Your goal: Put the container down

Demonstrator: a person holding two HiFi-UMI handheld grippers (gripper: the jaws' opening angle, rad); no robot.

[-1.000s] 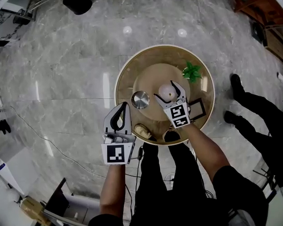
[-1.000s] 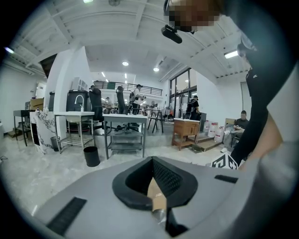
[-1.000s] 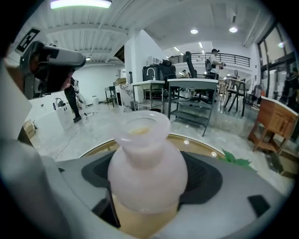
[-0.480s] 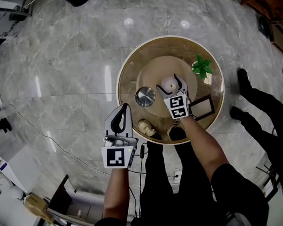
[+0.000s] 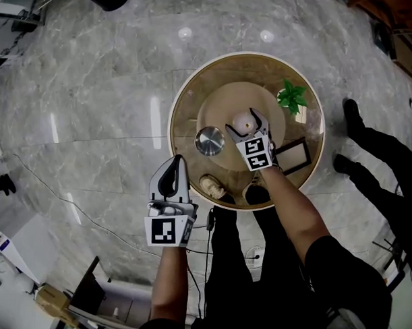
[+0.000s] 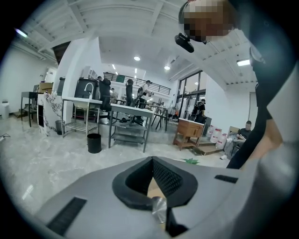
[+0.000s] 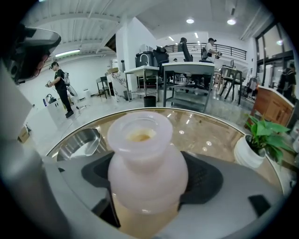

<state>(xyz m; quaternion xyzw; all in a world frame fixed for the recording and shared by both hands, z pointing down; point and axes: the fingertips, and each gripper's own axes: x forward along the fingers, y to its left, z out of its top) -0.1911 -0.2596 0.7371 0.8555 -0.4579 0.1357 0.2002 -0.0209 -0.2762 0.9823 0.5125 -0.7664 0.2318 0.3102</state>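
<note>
Right claw clamped round the pale container, upright over the counter centre; prob. not touching down, hard to tell. Lower straight, keep it vertical, clear of steel bowl. Left claw closed, empty.

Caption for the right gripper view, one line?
Right claw shut on a frosted jar over the round table, steel bowl beside it.

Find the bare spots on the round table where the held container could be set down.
Bare glass spans the far half of the table, beyond the steel bowl and left of the potted plant. The near edge is crowded: beige figurine, picture frame, and the right gripper shut on the container.
</note>
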